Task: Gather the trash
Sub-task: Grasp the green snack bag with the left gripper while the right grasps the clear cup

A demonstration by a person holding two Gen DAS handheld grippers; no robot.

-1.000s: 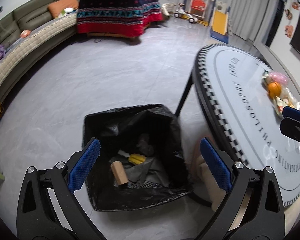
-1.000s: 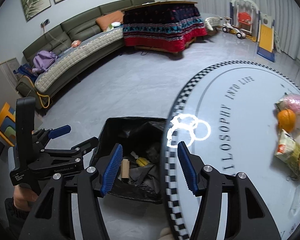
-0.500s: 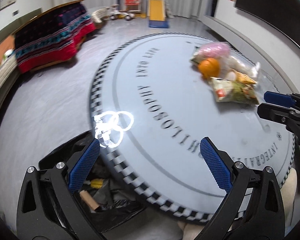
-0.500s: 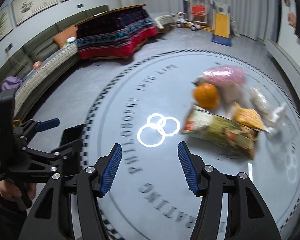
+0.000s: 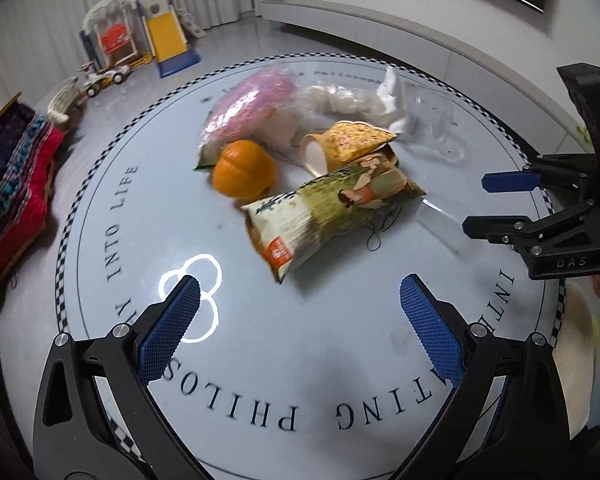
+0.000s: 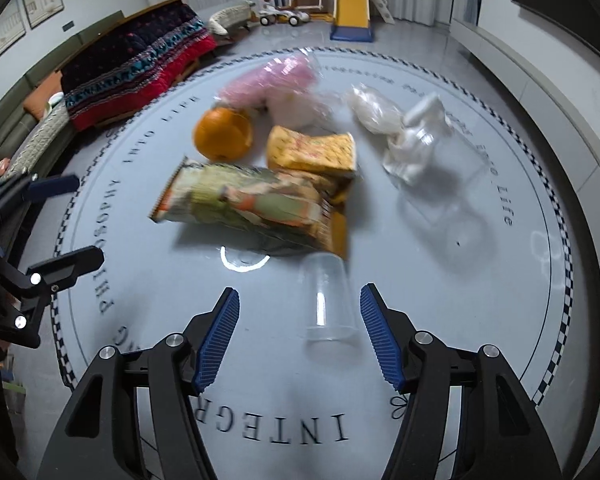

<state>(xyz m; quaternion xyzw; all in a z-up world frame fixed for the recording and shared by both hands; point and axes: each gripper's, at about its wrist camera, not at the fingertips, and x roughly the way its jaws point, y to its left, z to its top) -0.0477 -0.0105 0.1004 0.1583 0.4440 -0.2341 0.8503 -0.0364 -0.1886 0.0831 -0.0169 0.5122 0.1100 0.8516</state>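
Trash lies on the round lettered table (image 5: pixel 300 360): a green snack bag (image 5: pixel 332 212) (image 6: pixel 248 204), an orange (image 5: pixel 244 174) (image 6: pixel 223 133), a yellow wrapper (image 5: pixel 352 142) (image 6: pixel 312 150), a pink bag (image 5: pixel 252 100) (image 6: pixel 272 78), white plastic wads (image 5: pixel 352 100) (image 6: pixel 376 110) and a clear jar (image 6: pixel 440 148). A clear plastic cup (image 6: pixel 328 298) lies on its side between my right gripper's (image 6: pixel 300 328) fingers. My left gripper (image 5: pixel 296 320) is open and empty, short of the snack bag. My right gripper is open; it also shows in the left wrist view (image 5: pixel 496 204).
Beyond the table are a red patterned covered table (image 6: pixel 140 64), a sofa (image 6: pixel 40 124), toy cars and a play slide (image 6: pixel 352 4). A low ledge (image 5: pixel 420 32) runs along the wall on the right.
Both grippers swung from over the black trash bin to above the table and closed in on the trash pile. The bin is out of view now. The clear cup now lies between my right fingers.
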